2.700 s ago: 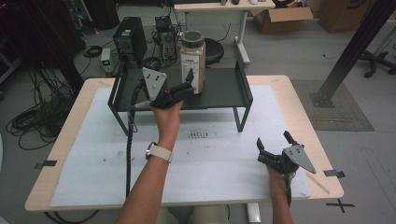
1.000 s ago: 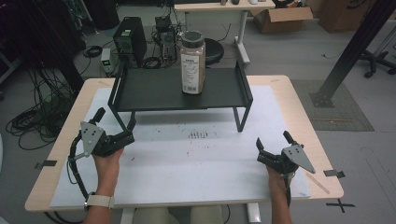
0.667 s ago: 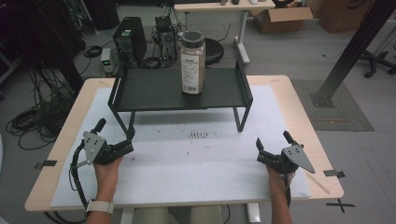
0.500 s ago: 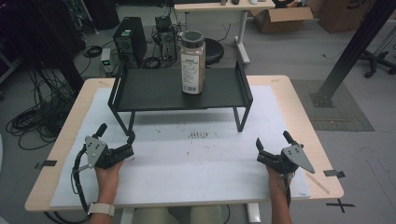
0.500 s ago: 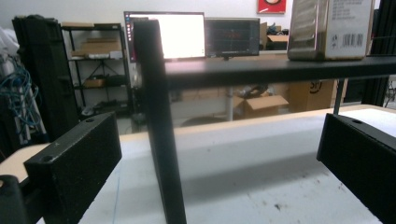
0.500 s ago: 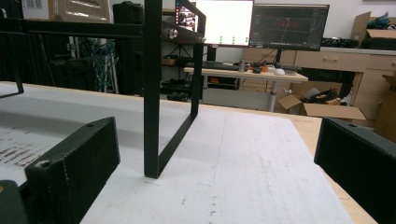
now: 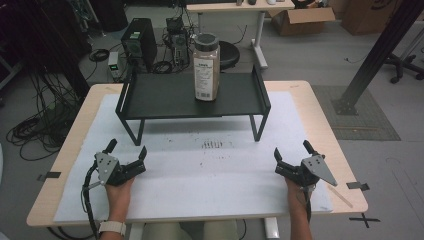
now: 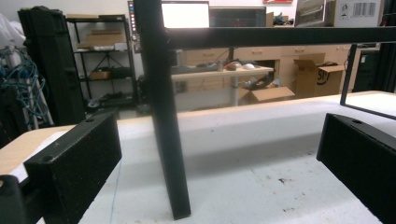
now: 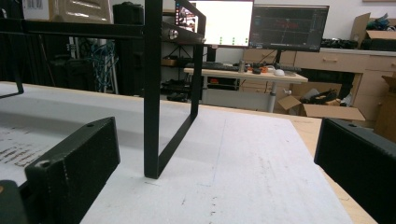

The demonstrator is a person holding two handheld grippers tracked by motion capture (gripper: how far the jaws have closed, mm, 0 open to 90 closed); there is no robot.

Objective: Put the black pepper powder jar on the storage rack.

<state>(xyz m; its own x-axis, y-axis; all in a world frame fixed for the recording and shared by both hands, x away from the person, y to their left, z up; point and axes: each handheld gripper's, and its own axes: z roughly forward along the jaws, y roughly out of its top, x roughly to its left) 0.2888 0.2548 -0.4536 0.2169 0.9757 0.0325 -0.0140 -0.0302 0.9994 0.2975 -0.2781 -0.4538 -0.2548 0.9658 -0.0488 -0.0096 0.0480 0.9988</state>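
A light wooden surface [image 7: 320,107] carries a white paper sheet [image 7: 200,180] with a low black metal shelf stand [image 7: 165,95] on its far half. A tall clear plastic jar of brown granules with a dark lid [image 7: 206,67] stands upright on the stand's top, right of centre.

The left gripper [image 7: 126,159] rests low on the sheet near the front left, just in front of the stand's left front leg [image 8: 166,140]. Its fingers [image 8: 74,168] are spread wide and hold nothing; in the left gripper view the leg rises between them, touching neither.

The right gripper [image 7: 290,159] rests near the front right, well apart from the left. Its fingers [image 9: 70,172] are also spread wide and empty, and the right gripper view looks toward the stand's right leg frame [image 9: 154,107].
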